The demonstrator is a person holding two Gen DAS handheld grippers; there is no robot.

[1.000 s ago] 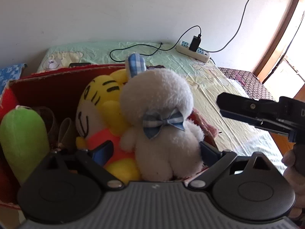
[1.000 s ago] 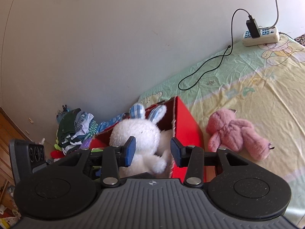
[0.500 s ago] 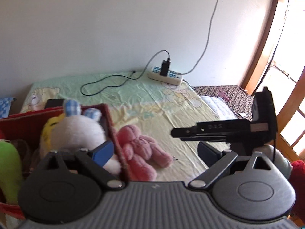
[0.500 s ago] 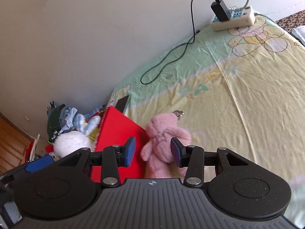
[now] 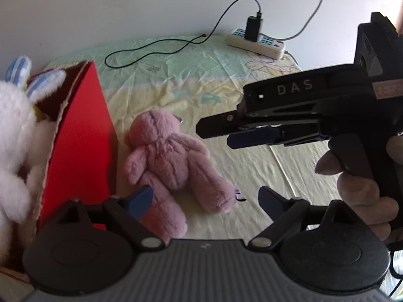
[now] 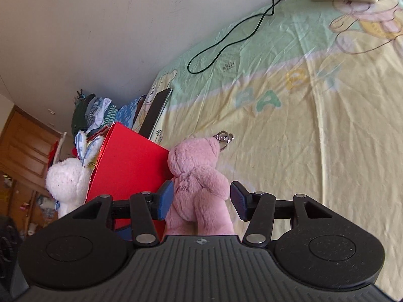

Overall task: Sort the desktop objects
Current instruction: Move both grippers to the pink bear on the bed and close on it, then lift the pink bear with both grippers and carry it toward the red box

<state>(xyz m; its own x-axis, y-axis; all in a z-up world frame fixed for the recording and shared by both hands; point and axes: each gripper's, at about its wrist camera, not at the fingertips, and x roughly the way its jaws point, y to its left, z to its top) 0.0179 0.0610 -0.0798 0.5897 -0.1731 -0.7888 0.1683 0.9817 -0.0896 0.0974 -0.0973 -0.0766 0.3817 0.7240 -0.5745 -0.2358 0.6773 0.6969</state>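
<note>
the right gripper (image 6: 201,198) has come down over the pink bear (image 6: 199,188) in the last second, having swung off the white rabbit (image 6: 66,178) it was looking at before; its fingers are spread wide with the bear's body between the pads (image 6: 165,196), not yet pressing, so far as the wrist view shows. the left gripper (image 5: 205,200) has also turned away from the red box (image 5: 80,136) and now looks across the bed, its own fingers wide and empty, the bear's legs lying just ahead of its left pad. from that view the right tool hangs above and to the right of the bear, not yet on it

this reads as the rabbit being done with, already in the box beside a yellow toy, and the pink bear being the next thing to sort. the bear lies face down on the yellow bedsheet (image 6: 314,125), touching or just beside the box's outer wall, head toward the wall of the room

that closeness is the awkward part: the right tool's left pad sits near the red cardboard and could catch the wall when it closes. a metal key ring (image 6: 224,137) hangs off the bear's head and may drag on the sheet

further off, a dark tablet or phone (image 6: 156,110) lies behind the box, then a black charging cable (image 5: 161,47) loops across the sheet to a power strip (image 5: 257,41) by the wall, well clear of the work
</note>
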